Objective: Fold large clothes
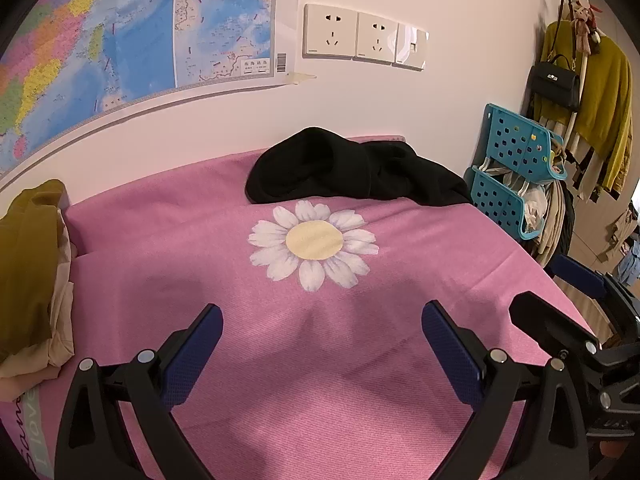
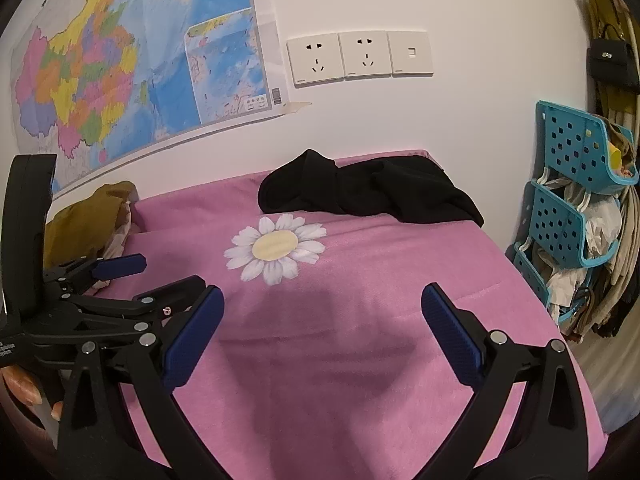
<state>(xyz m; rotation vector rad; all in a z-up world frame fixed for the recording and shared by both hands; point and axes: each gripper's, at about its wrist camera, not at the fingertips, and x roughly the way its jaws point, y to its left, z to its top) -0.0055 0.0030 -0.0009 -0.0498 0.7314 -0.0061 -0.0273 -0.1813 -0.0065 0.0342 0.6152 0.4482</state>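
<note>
I held the left gripper (image 1: 322, 344) and right gripper (image 2: 322, 330) with jaws wide open, empty; the crumpled black soft garment (image 1: 352, 172) looked limp, best taken at an edge

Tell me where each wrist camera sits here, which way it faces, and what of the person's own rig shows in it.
Left wrist: on the left gripper, facing across the pink bedspread to the black garment and wall; the right gripper shows at its right edge.
Right wrist: on the right gripper, facing likewise; the left gripper and fingertips show at left.
Shared: daisy print, garment, wall map, sockets, blue rack; both grippers open, empty.
</note>
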